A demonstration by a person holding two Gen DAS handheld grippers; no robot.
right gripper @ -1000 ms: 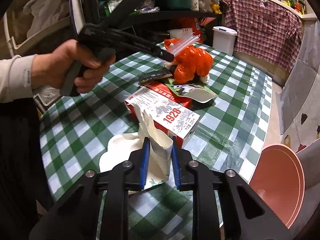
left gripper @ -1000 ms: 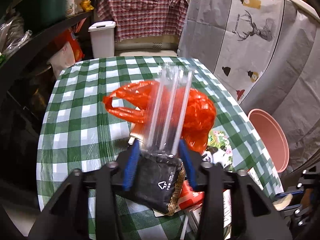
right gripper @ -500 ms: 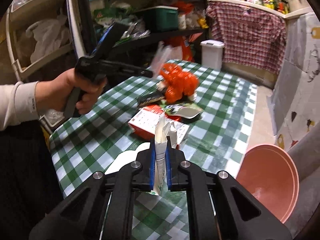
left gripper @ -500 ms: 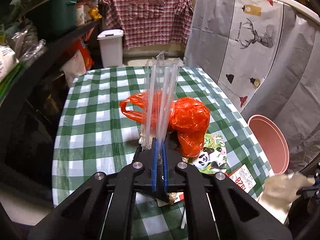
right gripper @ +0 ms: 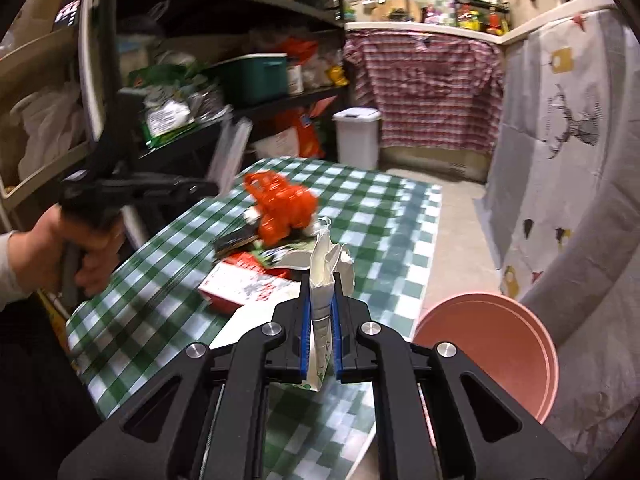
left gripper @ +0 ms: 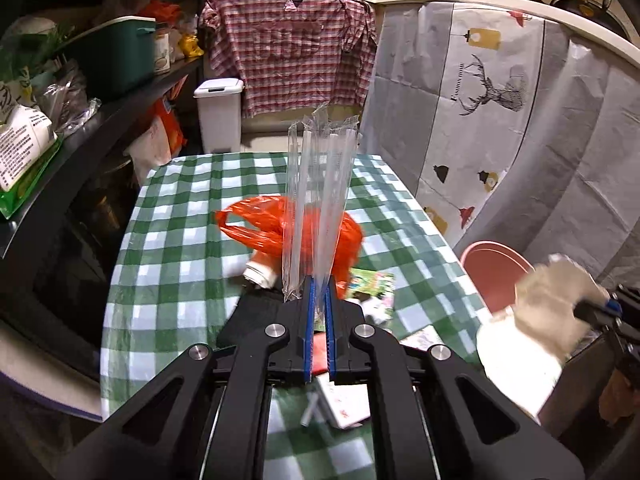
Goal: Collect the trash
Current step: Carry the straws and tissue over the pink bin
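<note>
Left wrist, straw wrappers [left gripper: 316,216] clamped in tool [left gripper: 319,300]

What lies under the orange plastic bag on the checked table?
Beneath the orange plastic bag, a white cap-like end pokes out on its left, and a green printed packet shows at its near edge. Whatever lies under the bag's middle is covered.

right tool [right gripper: 320,312] clamps crumpled paper [right gripper: 326,272] above checkered table [right gripper: 168,300].
</note>
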